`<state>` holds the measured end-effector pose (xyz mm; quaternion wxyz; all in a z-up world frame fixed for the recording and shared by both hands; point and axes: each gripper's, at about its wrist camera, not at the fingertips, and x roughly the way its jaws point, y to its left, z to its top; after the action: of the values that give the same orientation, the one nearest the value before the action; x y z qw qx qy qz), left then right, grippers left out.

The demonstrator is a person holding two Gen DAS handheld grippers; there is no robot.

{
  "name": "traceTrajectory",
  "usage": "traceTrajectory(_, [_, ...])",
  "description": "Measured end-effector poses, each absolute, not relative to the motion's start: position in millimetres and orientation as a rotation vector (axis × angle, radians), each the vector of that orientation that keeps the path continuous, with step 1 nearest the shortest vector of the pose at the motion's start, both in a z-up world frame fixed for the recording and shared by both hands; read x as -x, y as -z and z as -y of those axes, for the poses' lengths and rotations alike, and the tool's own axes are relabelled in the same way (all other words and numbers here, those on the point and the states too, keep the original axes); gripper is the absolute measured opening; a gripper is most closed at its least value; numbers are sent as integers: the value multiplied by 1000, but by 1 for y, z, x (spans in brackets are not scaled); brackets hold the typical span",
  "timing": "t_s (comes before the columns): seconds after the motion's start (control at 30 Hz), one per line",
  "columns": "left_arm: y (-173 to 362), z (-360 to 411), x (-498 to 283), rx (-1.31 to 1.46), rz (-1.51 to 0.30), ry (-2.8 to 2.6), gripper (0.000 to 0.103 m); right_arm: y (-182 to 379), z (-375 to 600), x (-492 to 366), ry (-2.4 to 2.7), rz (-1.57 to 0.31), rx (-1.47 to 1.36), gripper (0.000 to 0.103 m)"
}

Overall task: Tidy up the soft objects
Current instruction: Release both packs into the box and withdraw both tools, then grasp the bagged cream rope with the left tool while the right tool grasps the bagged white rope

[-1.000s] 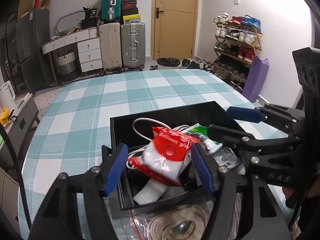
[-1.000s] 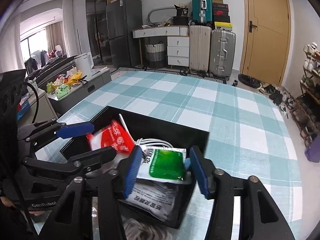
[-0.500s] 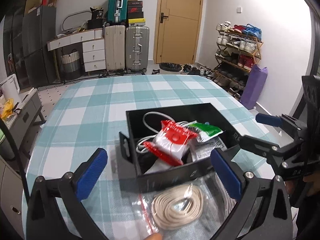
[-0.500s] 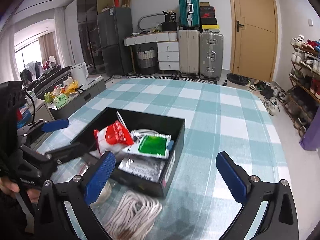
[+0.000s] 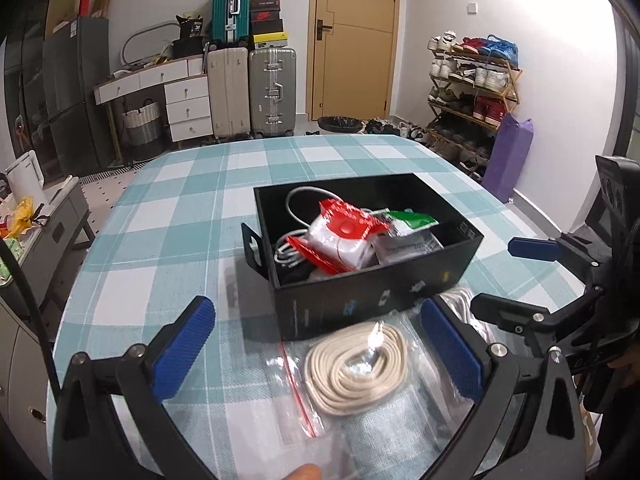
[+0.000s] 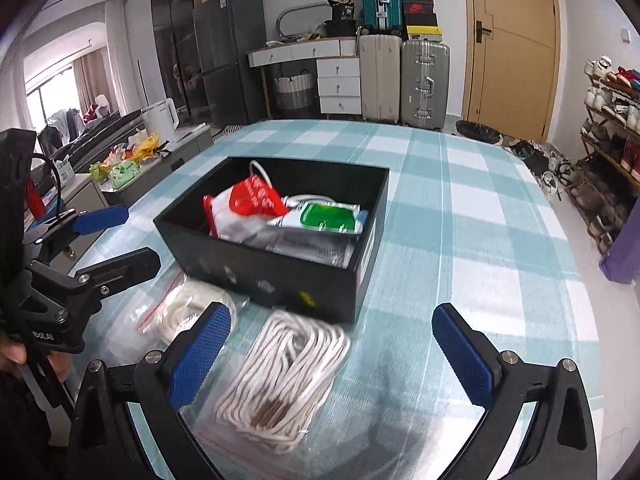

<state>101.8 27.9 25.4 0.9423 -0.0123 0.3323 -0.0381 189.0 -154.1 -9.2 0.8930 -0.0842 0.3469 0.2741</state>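
A black box (image 5: 372, 292) (image 6: 280, 276) on the checked table holds a red-and-white packet (image 5: 340, 236) (image 6: 248, 204), a green-and-white packet (image 5: 412, 220) (image 6: 324, 218), a white cable (image 5: 296, 200) and a printed bag (image 6: 312, 246). A clear zip bag with a beige rope coil (image 5: 356, 364) (image 6: 192, 308) lies in front of the box. My left gripper (image 5: 316, 348) is open and empty around it. A second bag with a white rope bundle (image 6: 280, 372) lies under my right gripper (image 6: 332, 352), which is open and empty.
The table's edge curves close on the left (image 5: 76, 280) and right (image 6: 592, 320). Each gripper shows in the other's view: the right one (image 5: 560, 280) beside the box, the left one (image 6: 80, 248) opposite. Suitcases (image 5: 248, 92) and a shoe rack (image 5: 472, 92) stand beyond.
Both grippers opened wide, let go of the packets in the box, and pulled back and up. The two rope bags in front of the box have come into view.
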Motion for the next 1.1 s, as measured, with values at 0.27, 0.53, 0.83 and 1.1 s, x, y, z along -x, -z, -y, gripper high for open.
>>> traceTrajectory(0.27, [-11,-23,-98,17,-714,75,103,24,153,-187,-596,-768,175,102])
traceTrajectory(0.53, [4,-23,-97,25,-757,71,103,30,148,-184,-613,-797,191,102])
traceTrajectory(0.83, [12,-19,-95,13,-773,86,103,43,143,-187,-603,-851,213,102])
traceTrajectory(1.1, [15,-23,-94,38,-777,85,103,51,137,-185,-633,-878,236,102])
